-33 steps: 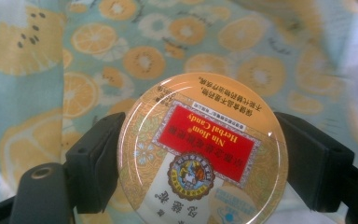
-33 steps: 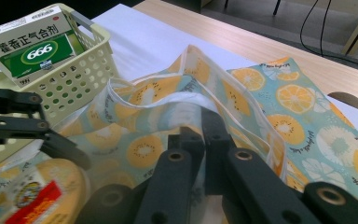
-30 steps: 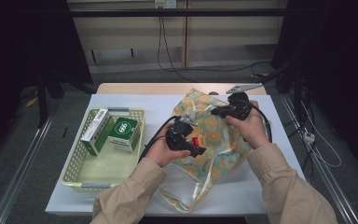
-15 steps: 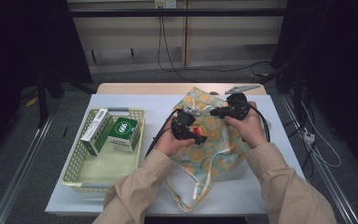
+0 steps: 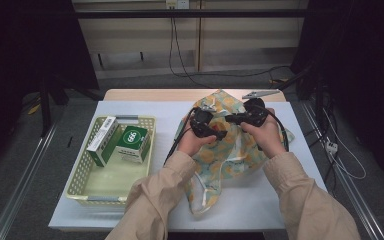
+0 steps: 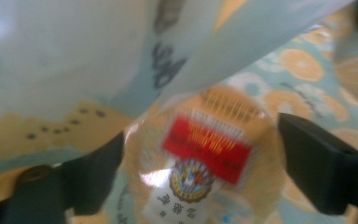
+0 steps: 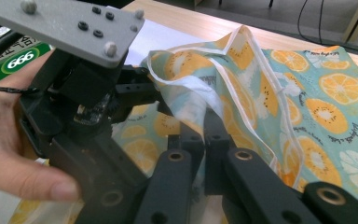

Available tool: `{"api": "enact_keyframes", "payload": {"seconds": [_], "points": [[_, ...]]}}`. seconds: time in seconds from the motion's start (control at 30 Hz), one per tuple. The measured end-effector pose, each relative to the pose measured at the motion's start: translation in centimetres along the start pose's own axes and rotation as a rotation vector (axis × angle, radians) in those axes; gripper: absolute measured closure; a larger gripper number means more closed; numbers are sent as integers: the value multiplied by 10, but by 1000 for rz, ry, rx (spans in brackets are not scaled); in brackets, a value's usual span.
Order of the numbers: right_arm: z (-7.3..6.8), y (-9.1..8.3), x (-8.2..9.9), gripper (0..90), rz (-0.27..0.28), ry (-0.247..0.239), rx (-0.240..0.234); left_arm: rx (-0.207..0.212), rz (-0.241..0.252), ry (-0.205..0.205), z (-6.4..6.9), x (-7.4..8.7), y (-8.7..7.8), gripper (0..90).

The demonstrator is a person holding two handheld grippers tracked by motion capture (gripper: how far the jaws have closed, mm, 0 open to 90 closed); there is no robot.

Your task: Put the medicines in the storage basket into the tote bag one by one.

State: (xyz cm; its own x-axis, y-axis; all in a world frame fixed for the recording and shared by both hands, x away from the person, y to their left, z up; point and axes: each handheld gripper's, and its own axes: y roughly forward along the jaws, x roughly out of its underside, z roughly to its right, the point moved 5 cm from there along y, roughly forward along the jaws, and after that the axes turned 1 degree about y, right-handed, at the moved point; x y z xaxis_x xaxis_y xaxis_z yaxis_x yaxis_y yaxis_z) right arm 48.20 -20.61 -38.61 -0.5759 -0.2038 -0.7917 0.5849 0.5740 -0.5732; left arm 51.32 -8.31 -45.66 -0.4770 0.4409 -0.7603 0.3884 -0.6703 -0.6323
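White surface [image 5: 300, 200] under dark room, basket [image 5: 80, 185] with boxes at left. Orange-print cloth bag [image 5: 230, 155] lies at centre-right. Right gripper [image 7: 204, 122], jaws shut on bag rim, likely lifts mouth open. Left gripper [image 6: 200, 163] pokes into opening, jaws just been widening around round clear-wrapped packet [image 6: 200, 158] with red label; pads beside it, apparently not pressing.

A white-topped table [image 5: 130, 107] stands on grey floor [image 5: 25, 165], pale wall panels [image 5: 140, 42] behind.
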Motion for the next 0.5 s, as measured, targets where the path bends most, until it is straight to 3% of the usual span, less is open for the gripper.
{"api": "enact_keyframes", "payload": {"seconds": [0.03,0.07,0.13,0.3,0.33,0.37,0.4,0.47,0.5], "points": [[0,0,0,898,4,0,4,8,-13,9,2,1,-1,101],[1,0,0,898,4,0,4,-15,-29,21,4,2,-3,101],[1,1,2,898,1,-1,5,30,-65,32,9,4,-8,91],[0,4,4,898,-7,0,10,53,-59,67,16,6,-32,92],[-1,4,4,898,-11,2,12,50,-54,71,16,6,-37,90],[-1,4,4,898,-12,-1,12,14,-58,79,15,6,-43,89],[-2,5,5,898,-12,-1,12,43,-57,80,15,7,-49,88],[-3,6,6,898,-17,-2,7,42,-63,87,14,9,-59,86],[-4,7,8,898,-22,-2,5,10,-63,89,12,9,-65,84]]}}
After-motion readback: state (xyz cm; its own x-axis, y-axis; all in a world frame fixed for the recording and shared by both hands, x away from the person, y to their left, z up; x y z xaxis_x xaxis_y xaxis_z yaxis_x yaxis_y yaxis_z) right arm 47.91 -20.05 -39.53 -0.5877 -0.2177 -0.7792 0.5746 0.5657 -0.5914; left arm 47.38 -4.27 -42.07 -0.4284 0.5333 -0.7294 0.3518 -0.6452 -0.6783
